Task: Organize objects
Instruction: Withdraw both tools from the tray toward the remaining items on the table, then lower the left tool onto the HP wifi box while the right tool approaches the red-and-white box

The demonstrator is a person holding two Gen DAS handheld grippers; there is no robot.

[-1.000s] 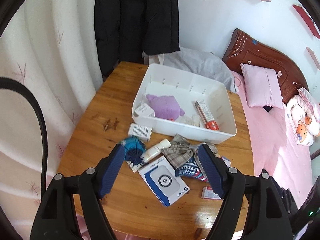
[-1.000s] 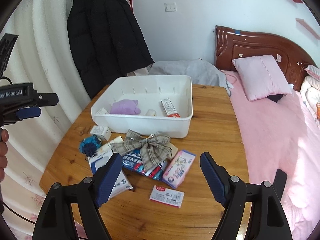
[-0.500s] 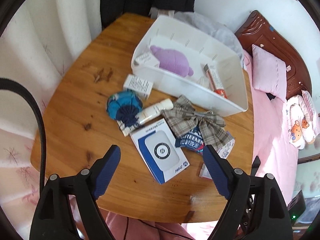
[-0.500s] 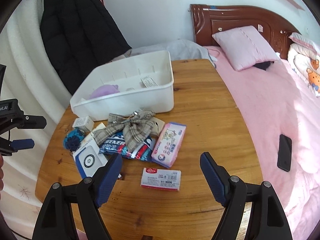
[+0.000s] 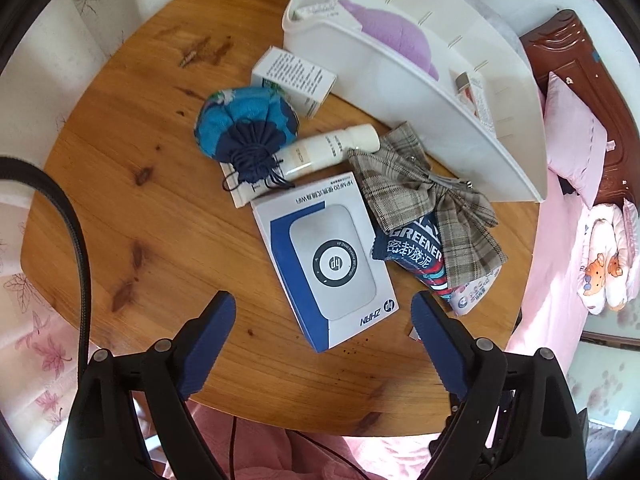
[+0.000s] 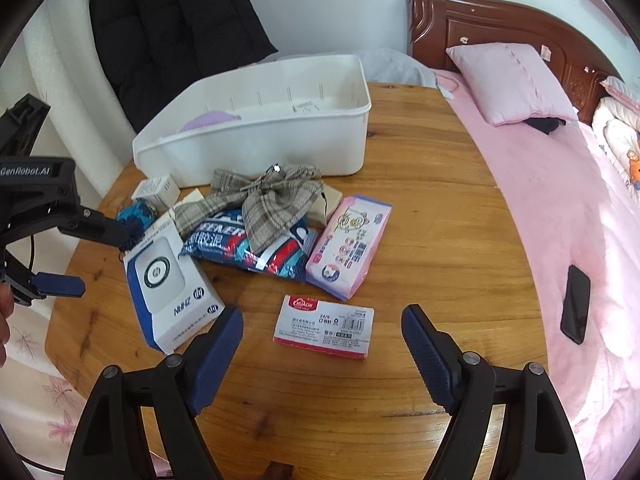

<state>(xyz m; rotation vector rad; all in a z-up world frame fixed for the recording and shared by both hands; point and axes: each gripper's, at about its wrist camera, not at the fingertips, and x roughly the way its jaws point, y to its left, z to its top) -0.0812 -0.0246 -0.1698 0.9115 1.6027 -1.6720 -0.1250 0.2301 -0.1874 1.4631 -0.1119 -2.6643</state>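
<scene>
- The bench (image 6: 440,264) fills our view beyond both pairs of fingers; bare wood lies ahead of our right-hand finger in the right wrist view, up to the edge by the pink bed (image 6: 560,208).
- The white bin (image 6: 256,148) stands far ahead of the fingers. Its near wall hides most of the purple plush (image 5: 396,36) and a boxed tube (image 5: 478,98).
- The white-and-blue box (image 5: 328,260) lies flat just ahead of our left gripper (image 5: 323,316), whose fingers are spread wide and hold nothing.
- The plaid bow (image 5: 436,196) drapes over a blue packet (image 5: 416,254), covering most of its print; the pink pack (image 6: 348,244) touches that heap.
- The blue pouch (image 5: 244,128) lies ahead and left of our left fingers, touching a cream tube (image 5: 332,150).
- The small red-and-white box (image 6: 324,326) lies alone between our right gripper's (image 6: 322,330) parted, empty fingers.
- A small white carton (image 5: 294,76) lies just beside the bin's near wall; its print is too small to read.
</scene>
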